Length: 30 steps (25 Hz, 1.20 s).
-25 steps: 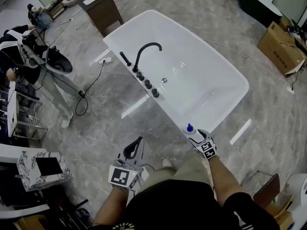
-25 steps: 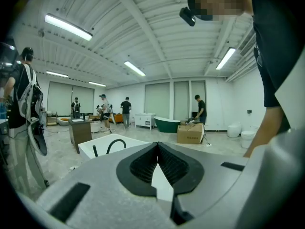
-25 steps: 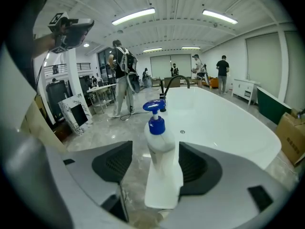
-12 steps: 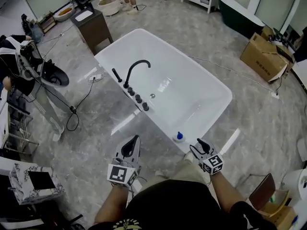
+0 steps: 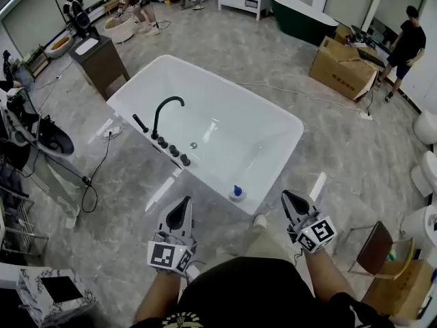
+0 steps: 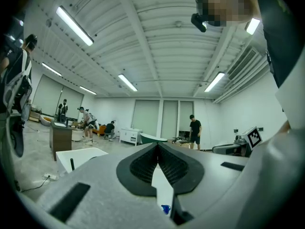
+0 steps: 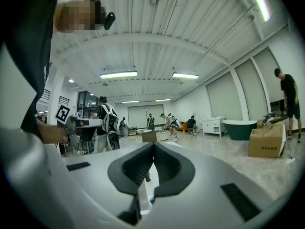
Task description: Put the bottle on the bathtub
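A small bottle with a blue cap [image 5: 237, 192] stands on the near edge of a big white bathtub [image 5: 225, 108]. It is close to the near corner of the tub. Nothing holds it.

The left hand-held gripper [image 5: 186, 201] is near the bottle, a bit to its left and closer to the person. Its two jaws are together, with the tips touching. Nothing is between them.

The right hand-held gripper [image 5: 287, 195] is to the right of the bottle and apart from it. Its jaws have just been closing and are together too. They hold nothing.

A curved black tap [image 5: 167, 108] stands on the left edge of the bathtub. A row of round black knobs [image 5: 174, 151] sits on that edge, nearer than the tap.

The bathtub stands on a grey stone floor [image 5: 273, 60]. A brown wooden cabinet [image 5: 102, 60] is far to the left of the tub. A big brown cardboard box [image 5: 345, 63] lies far to the right. A dark green bathtub [image 5: 300, 16] stands further back. A person in black clothes [image 5: 408, 33] stands at the far right.
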Each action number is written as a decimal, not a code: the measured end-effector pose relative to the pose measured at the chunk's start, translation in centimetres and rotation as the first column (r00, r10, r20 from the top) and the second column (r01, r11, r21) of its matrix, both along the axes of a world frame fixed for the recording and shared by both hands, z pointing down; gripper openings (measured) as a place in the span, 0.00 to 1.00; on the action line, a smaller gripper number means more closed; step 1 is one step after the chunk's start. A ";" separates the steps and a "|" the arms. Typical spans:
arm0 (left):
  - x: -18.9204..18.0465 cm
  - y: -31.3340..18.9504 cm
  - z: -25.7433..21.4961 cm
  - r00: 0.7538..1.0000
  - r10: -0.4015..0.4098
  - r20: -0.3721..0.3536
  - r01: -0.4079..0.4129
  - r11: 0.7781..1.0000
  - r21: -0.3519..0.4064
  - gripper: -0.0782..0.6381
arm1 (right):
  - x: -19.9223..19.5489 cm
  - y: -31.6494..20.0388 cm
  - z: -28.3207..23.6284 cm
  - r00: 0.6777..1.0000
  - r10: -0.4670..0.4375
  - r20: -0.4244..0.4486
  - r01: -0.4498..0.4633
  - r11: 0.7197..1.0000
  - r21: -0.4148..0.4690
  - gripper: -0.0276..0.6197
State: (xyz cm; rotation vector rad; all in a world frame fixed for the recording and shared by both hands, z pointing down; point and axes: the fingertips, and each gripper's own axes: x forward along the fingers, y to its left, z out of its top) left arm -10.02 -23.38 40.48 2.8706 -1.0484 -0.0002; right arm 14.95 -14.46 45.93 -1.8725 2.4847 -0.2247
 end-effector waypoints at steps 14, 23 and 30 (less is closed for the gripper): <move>9.4 5.1 -2.9 0.992 0.110 0.059 -0.114 0.991 0.072 0.12 | 6.7 7.4 -7.6 0.996 0.091 -0.018 -0.090 0.993 0.075 0.06; 15.6 8.2 -4.4 0.998 0.043 0.036 -0.045 0.997 0.055 0.12 | 11.1 9.5 -8.0 0.997 -0.014 -0.074 0.019 0.997 0.070 0.06; 16.9 10.4 -4.7 0.994 -0.059 0.090 0.052 0.996 0.074 0.12 | 14.1 9.2 -7.1 0.991 -0.113 -0.070 0.117 0.991 0.059 0.06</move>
